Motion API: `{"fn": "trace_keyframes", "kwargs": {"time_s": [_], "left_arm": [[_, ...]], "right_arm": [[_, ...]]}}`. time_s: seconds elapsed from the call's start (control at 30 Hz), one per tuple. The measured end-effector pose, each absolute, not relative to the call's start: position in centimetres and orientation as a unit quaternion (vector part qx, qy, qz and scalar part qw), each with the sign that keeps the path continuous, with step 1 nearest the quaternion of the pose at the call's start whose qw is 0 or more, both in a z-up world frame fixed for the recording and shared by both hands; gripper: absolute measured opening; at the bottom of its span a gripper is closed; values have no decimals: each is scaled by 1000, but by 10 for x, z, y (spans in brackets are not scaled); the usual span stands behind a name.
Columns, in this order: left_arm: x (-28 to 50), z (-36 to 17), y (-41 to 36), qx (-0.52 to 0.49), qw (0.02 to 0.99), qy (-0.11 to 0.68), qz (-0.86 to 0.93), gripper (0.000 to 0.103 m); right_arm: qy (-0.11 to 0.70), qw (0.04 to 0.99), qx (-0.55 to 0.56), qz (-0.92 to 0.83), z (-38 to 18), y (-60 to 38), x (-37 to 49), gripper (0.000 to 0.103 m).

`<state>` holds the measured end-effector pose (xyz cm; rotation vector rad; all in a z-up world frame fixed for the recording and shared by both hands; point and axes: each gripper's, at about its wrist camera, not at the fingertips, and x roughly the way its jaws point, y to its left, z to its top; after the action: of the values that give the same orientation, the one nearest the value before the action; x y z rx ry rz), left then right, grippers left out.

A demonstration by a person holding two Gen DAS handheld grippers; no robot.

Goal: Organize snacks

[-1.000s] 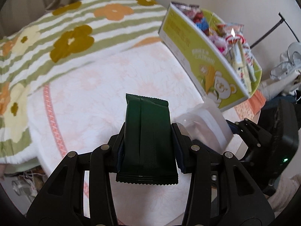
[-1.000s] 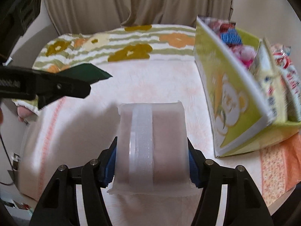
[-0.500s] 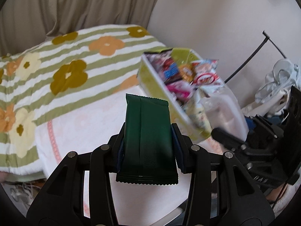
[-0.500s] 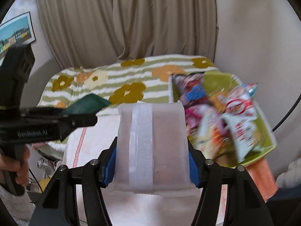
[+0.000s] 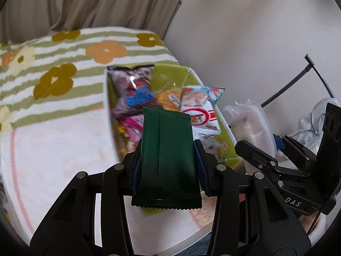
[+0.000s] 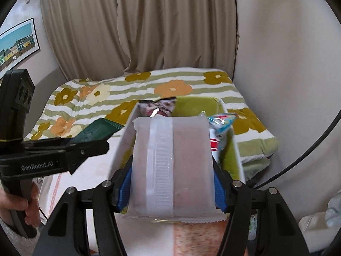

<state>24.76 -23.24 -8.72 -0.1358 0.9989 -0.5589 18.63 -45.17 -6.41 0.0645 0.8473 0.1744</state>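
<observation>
We hold dark green packet (image 5: pixel 168 155) in left gripper (image 5: pixel 168 160), translucent packet (image 6: pixel 172 166) in right gripper (image 6: pixel 172 183). Snack box (image 6: pixel 232 155) at 12 o'clock of both; packets' long axes point into it, right nearer.

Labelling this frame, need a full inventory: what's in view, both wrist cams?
dark green foil snack packet: 1, dark green, clamped in left gripper
frosted white snack pouch: 1, translucent white, clamped in right gripper
lime-green cardboard box: 1, green inside, white walls, on the bed
assorted snack bags: several, mixed colours, inside box
flower-striped blanket: 1, green, orange, white, behind box
pale pink cover: 1, under box
beige curtain: 1, behind bed
framed picture: 1, left wall
left gripper: black, shut
right gripper: black, blue-padded fingers, shut
</observation>
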Motion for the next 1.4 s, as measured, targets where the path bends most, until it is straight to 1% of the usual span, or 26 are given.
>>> {"fn": "trace_keyframes", "kwargs": {"time_s": [0.17, 0.2, 0.23, 0.27, 0.3, 0.33, 0.37, 0.8, 1.0, 1.03, 1.07, 1.1, 1.13, 1.17, 1.3, 1.4], "left_arm": [[256, -100, -266, -54, 839, 487, -237, 39], [258, -101, -271, -46, 843, 487, -224, 40], [260, -103, -274, -36, 845, 489, -212, 44], [262, -104, -278, -23, 847, 491, -201, 51], [263, -105, -278, -15, 849, 492, -194, 78], [264, -106, -278, -6, 851, 491, -186, 101], [260, -105, -277, -1, 858, 481, -182, 103], [246, -94, -224, -21, 879, 459, -132, 103], [240, -90, -200, -37, 885, 453, -101, 103], [238, -89, -198, -37, 886, 453, -96, 103], [235, -90, -193, -37, 886, 453, -88, 103], [233, -91, -191, -37, 887, 454, -82, 103], [230, -92, -188, -38, 887, 453, -75, 103], [226, -93, -185, -39, 888, 453, -70, 103], [212, -97, -174, -42, 891, 449, -51, 103], [202, -92, -167, -46, 896, 439, -52, 103]], "right_arm": [[418, 902, 45, 98, -72, -479, 198, 58], [418, 902, 48, 100, -74, -482, 200, 59], [418, 902, 49, 101, -76, -483, 202, 59], [418, 901, 51, 103, -77, -486, 204, 59], [419, 900, 53, 105, -78, -488, 206, 59], [420, 900, 55, 107, -79, -491, 207, 59], [420, 899, 57, 110, -80, -491, 207, 58], [416, 895, 41, 155, -83, -474, 222, 59], [439, 878, 39, 188, -91, -451, 236, 59], [439, 877, 38, 194, -93, -448, 236, 64], [432, 878, 39, 200, -93, -446, 234, 76], [425, 881, 39, 205, -92, -445, 232, 85], [418, 884, 39, 206, -92, -446, 229, 98], [410, 888, 39, 203, -93, -447, 226, 101], [420, 888, 40, 183, -97, -450, 218, 101], [410, 895, 41, 172, -91, -450, 208, 101]]}}
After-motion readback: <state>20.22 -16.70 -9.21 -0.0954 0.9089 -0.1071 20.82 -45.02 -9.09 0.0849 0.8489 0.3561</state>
